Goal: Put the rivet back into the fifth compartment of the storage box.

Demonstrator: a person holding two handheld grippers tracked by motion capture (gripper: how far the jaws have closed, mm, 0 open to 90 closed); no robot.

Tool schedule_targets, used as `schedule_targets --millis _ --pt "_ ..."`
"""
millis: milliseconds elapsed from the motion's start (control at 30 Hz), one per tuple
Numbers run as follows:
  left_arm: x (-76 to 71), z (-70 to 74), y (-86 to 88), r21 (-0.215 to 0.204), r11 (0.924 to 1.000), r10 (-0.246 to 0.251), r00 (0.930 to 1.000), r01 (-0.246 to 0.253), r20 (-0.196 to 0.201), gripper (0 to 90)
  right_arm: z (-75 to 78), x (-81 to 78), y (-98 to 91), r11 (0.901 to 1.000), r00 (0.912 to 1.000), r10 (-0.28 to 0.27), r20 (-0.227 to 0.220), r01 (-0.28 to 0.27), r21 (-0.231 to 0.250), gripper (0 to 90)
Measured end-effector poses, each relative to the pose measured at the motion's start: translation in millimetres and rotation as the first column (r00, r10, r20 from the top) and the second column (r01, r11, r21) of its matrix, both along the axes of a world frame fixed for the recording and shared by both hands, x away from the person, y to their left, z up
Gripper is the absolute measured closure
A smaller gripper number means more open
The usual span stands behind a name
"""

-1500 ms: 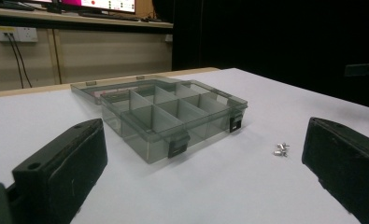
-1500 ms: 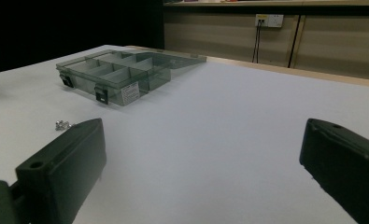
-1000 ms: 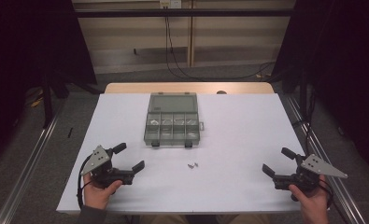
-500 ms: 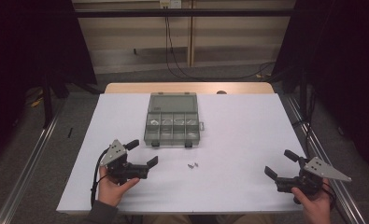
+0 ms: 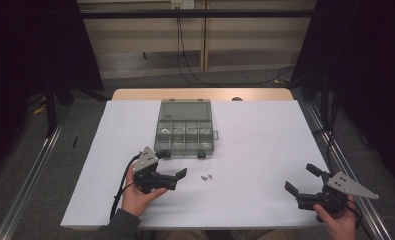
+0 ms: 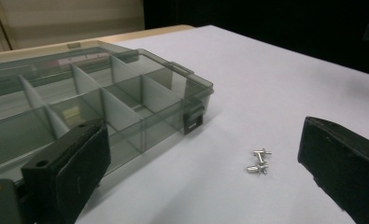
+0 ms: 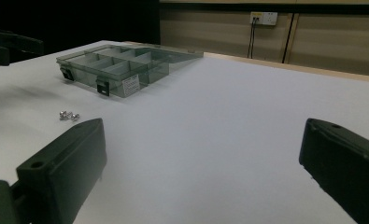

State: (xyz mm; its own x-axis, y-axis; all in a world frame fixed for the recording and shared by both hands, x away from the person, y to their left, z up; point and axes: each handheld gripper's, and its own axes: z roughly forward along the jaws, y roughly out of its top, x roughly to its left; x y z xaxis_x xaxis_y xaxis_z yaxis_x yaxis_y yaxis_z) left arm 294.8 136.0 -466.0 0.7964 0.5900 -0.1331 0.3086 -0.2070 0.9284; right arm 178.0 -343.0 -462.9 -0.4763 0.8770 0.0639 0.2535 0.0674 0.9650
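Two spread claws over a white worktop (image 5: 255,145), with small screws lying loose between them.

The left claw (image 5: 172,165) is spread wide and holds nothing, hovering just in front of the clear compartment box (image 5: 185,131). Just to its right, the two screws (image 5: 206,176) lie side by side on the worktop, near the box's front edge. Well apart, at the right corner, the right claw (image 5: 299,180) is also spread and holds nothing.

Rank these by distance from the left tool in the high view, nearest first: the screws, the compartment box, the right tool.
1. The screws, on the white sheet just right of the left tool.
2. The compartment box, just beyond the tool toward the table's far side; its near edge is almost as close as the screws.
3. The right tool, far off near the right edge.
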Motion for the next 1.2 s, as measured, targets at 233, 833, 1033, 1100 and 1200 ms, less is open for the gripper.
schedule_targets --millis 233,833,1033,1100,1200 --pt "1.6 -4.2 -20.4 0.057 0.9969 -0.053 0.9984 0.054 -0.020 4.6 -1.0 -1.4 -0.8 1.0000 0.9999 -0.006 -0.008 0.006 -0.003 0.8" --pt "9.0 -14.3 -48.4 0.099 0.9905 -0.087 0.9924 0.095 -0.088 15.5 -0.8 -1.6 -1.3 1.0000 1.0000 -0.002 -0.004 0.002 0.003 0.9" --pt "9.9 -16.2 -55.1 0.140 0.9816 -0.105 0.9801 0.130 -0.168 36.6 -1.3 -1.2 -1.4 1.0000 1.0000 -0.001 -0.009 0.001 0.004 0.9" --pt "9.9 -17.2 -56.3 0.149 0.9799 -0.107 0.9796 0.133 -0.170 40.5 -1.2 -1.2 -1.4 1.0000 1.0000 -0.001 -0.009 0.001 0.002 0.9" --pt "10.6 -19.0 -58.2 0.163 0.9754 -0.122 0.9792 0.148 -0.162 47.3 -1.1 -1.2 -1.3 1.0000 1.0000 -0.001 -0.009 0.001 0.000 1.0"
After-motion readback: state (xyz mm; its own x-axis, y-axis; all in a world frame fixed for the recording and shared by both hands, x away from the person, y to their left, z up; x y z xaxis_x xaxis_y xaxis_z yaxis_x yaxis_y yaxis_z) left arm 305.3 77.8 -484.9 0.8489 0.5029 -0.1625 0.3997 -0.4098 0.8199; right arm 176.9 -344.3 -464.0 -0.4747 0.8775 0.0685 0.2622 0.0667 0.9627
